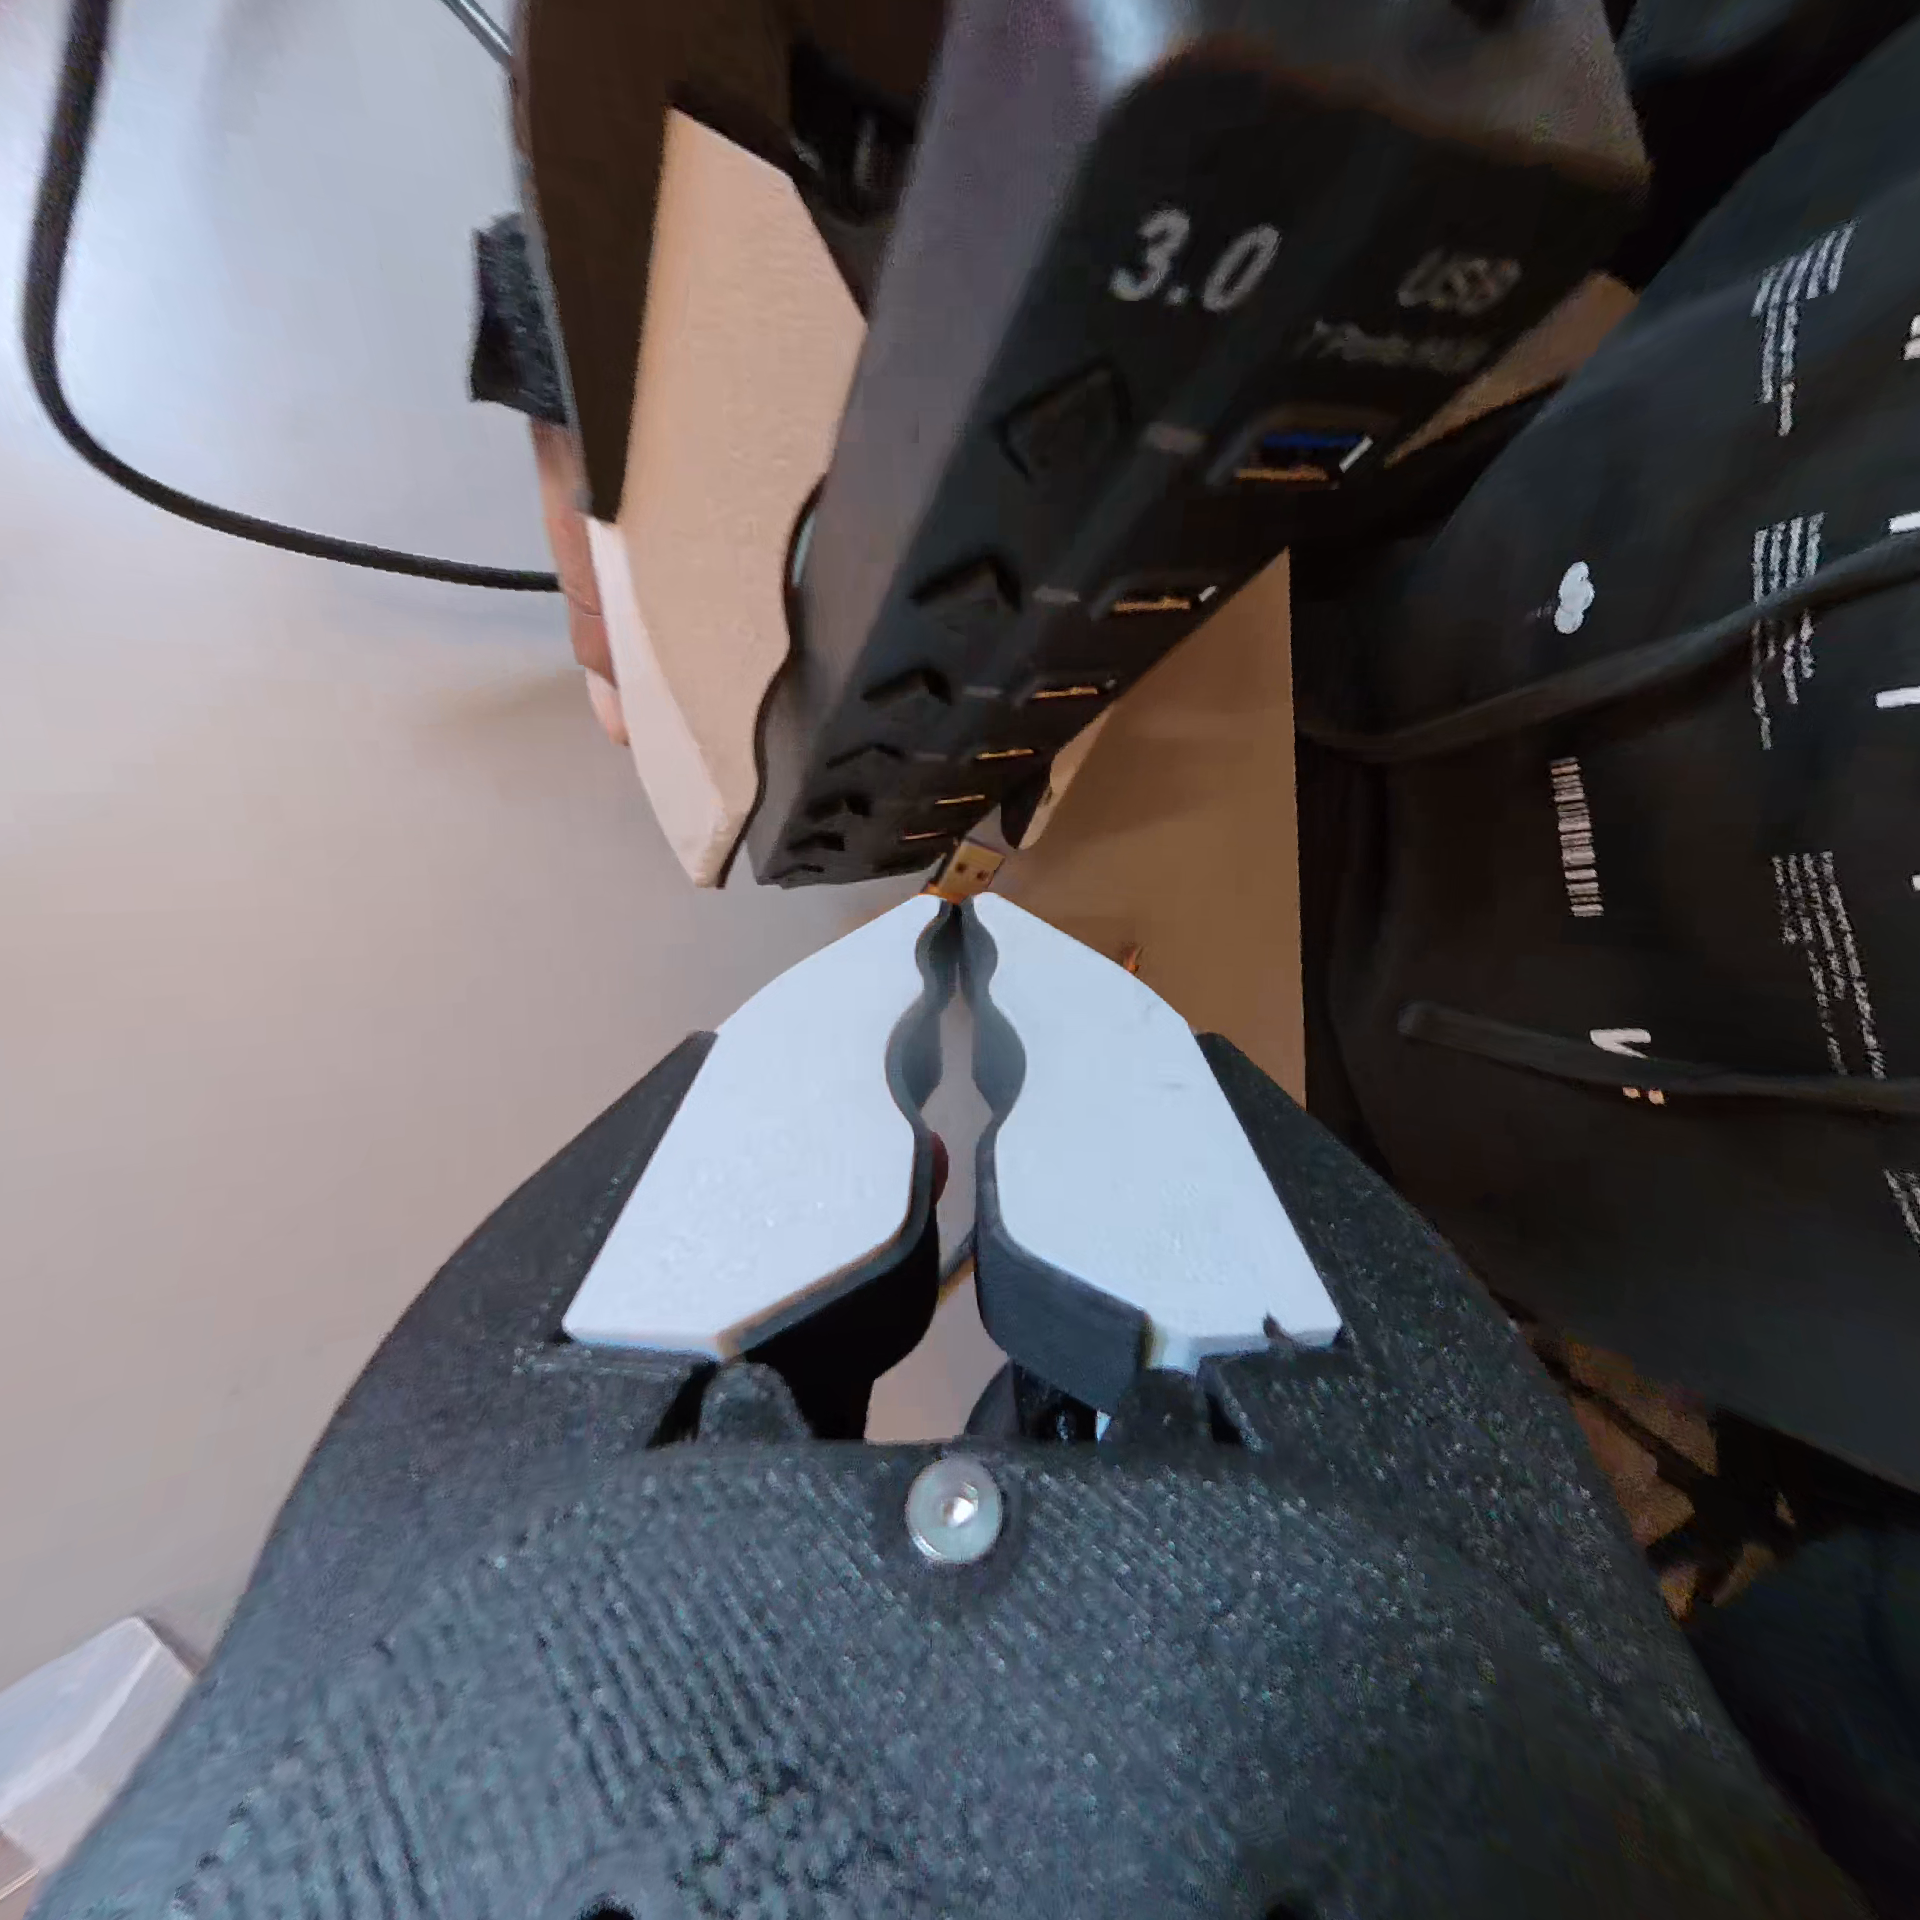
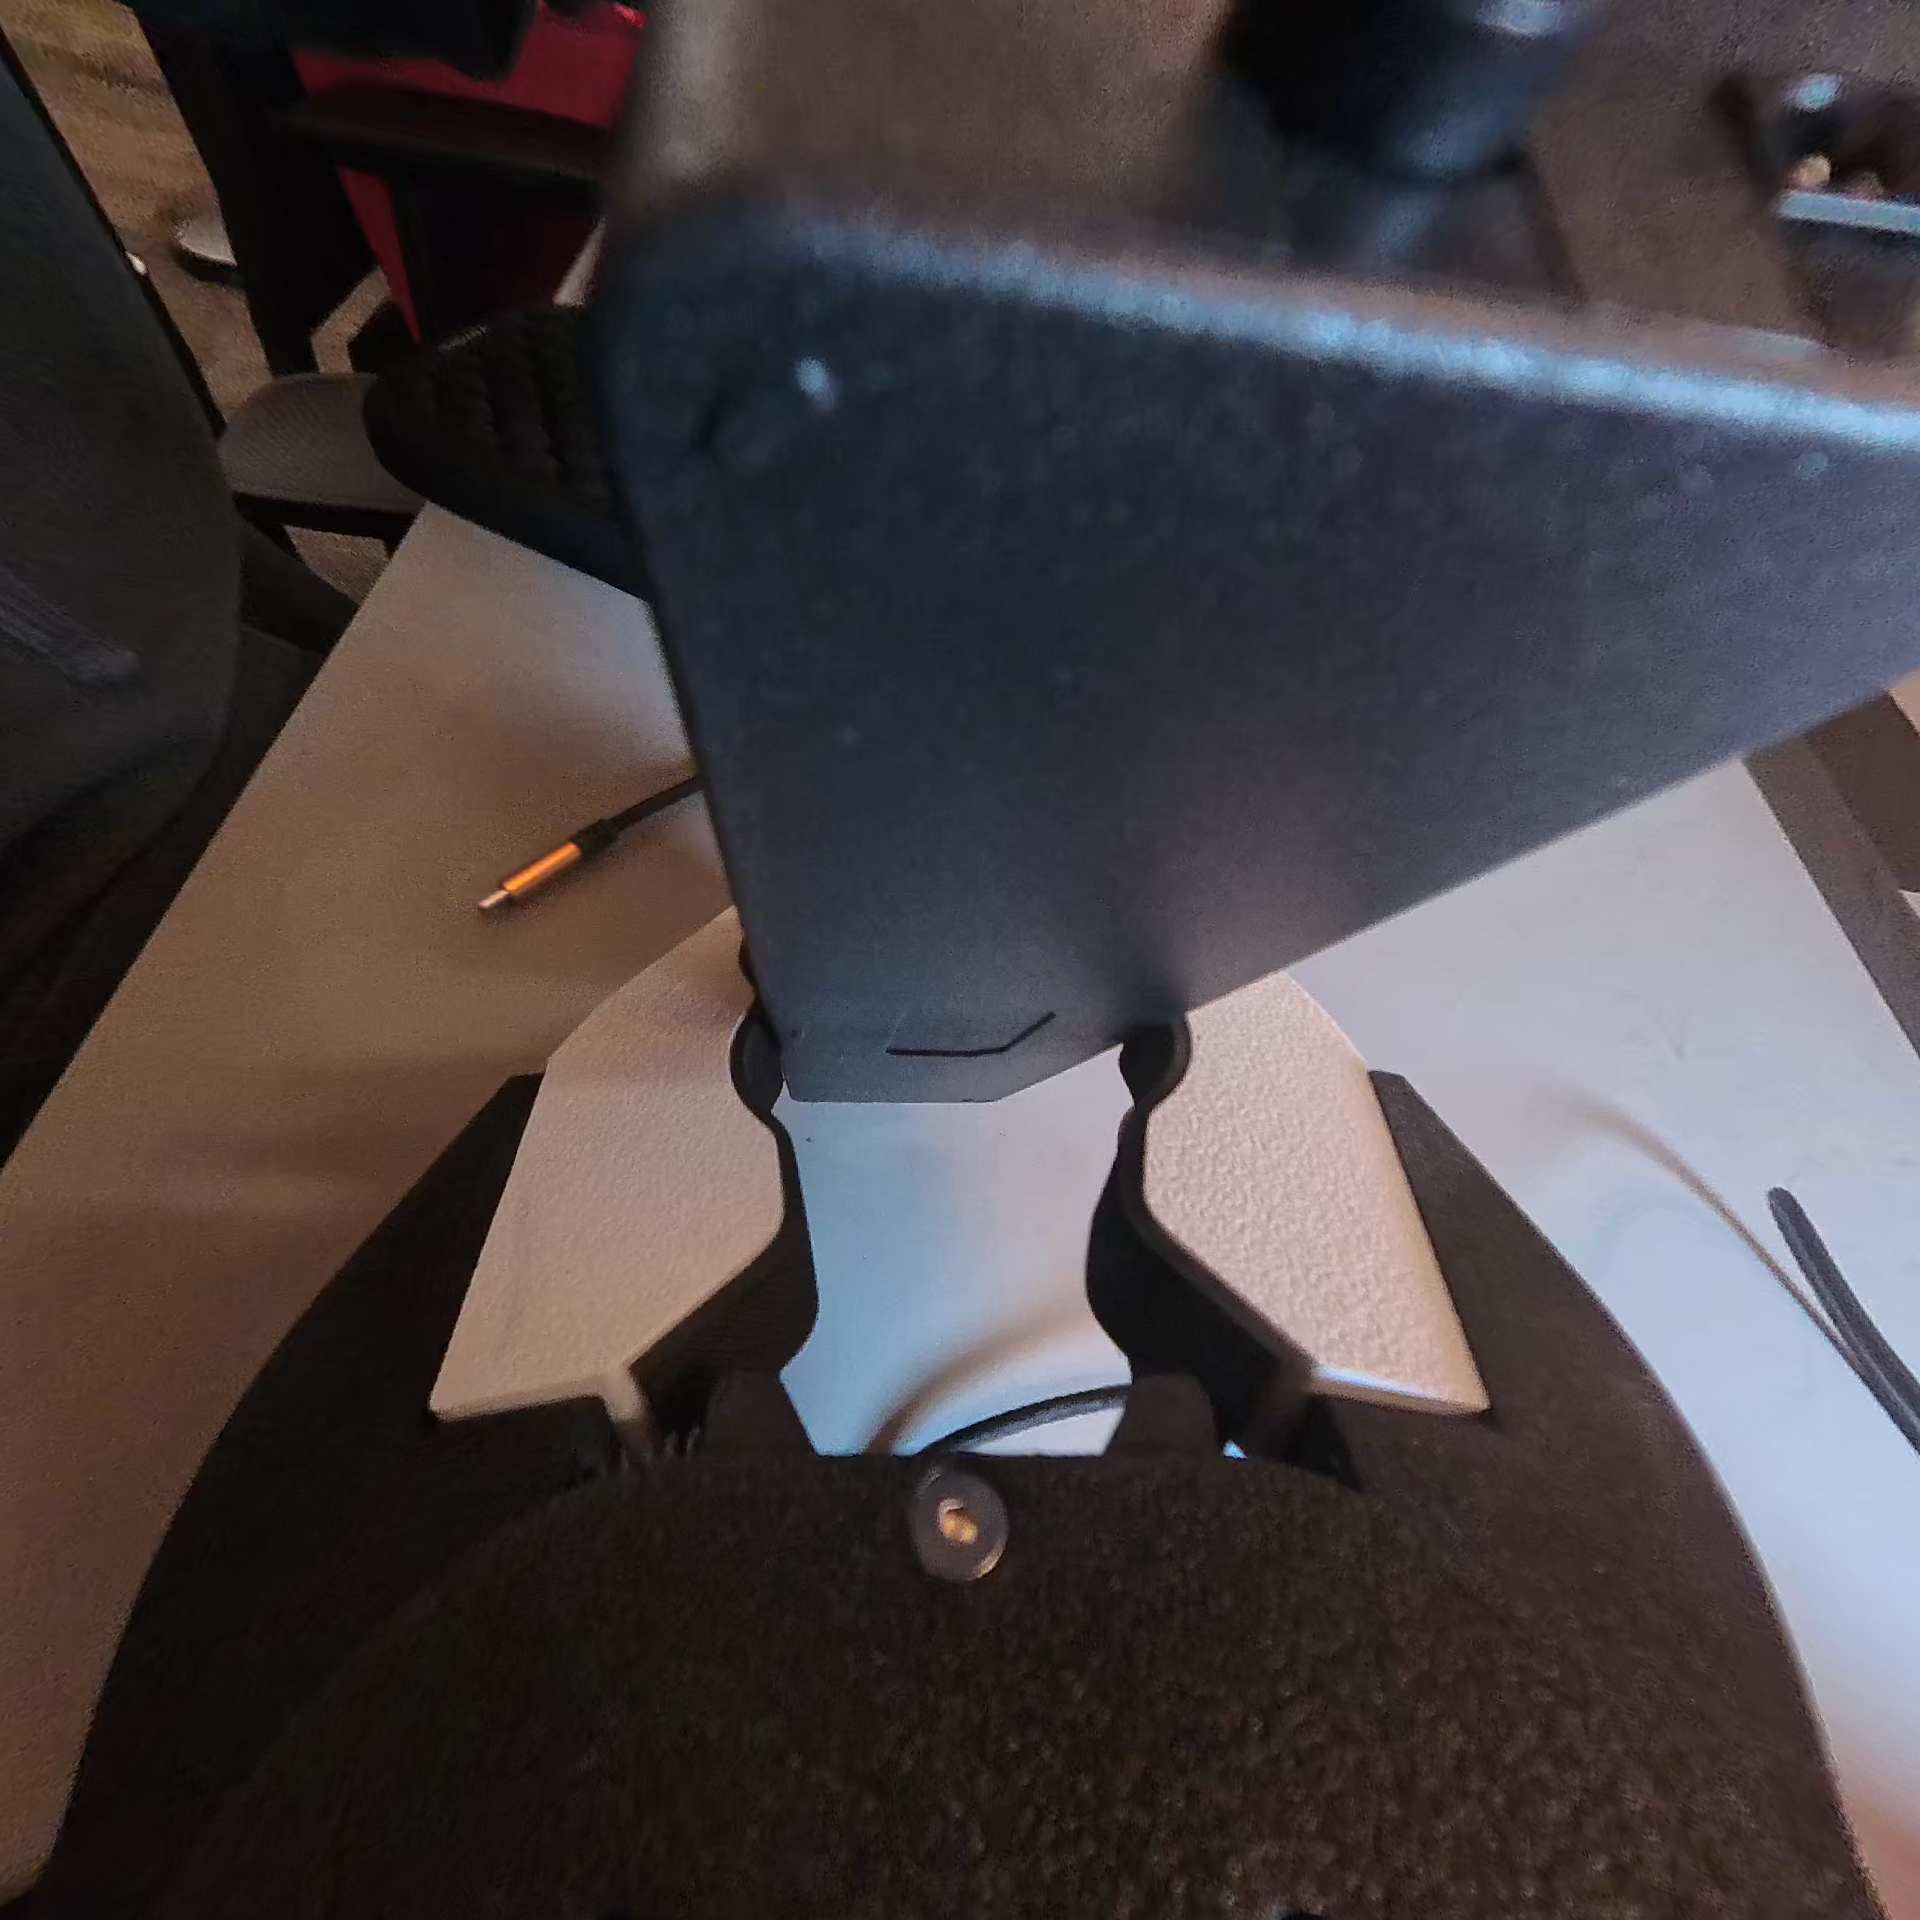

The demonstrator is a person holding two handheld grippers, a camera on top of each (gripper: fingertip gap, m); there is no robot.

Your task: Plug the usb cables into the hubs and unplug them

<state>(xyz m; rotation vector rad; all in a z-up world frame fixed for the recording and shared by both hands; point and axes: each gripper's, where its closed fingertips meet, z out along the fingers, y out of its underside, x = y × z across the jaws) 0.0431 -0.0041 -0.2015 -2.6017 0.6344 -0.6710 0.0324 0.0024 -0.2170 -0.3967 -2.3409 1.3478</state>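
Note:
My right gripper (image 2: 956, 1049) is shut on a black USB hub (image 2: 1039, 675), its pads pressed on both sides of one end. In the left wrist view the hub (image 1: 1091, 499) hangs in the air, with a row of ports facing me and the right gripper's white fingers (image 1: 665, 665) on either side of it. My left gripper (image 1: 954, 909) is shut, and the fingertips pinch the rear of a gold USB plug (image 1: 971, 868). The plug sticks out beyond the tips and touches the hub's near end by the last port. I cannot tell whether it is in a port.
A second cable end with an orange connector (image 2: 540, 878) lies on the white table (image 2: 312, 935). A black cable (image 1: 208, 499) loops at the left. A black bag with white print (image 1: 1662, 675) is at the right, and a dark chair (image 2: 94, 520) stands beside the table. Both grippers' tips are close together, under 4 cm apart.

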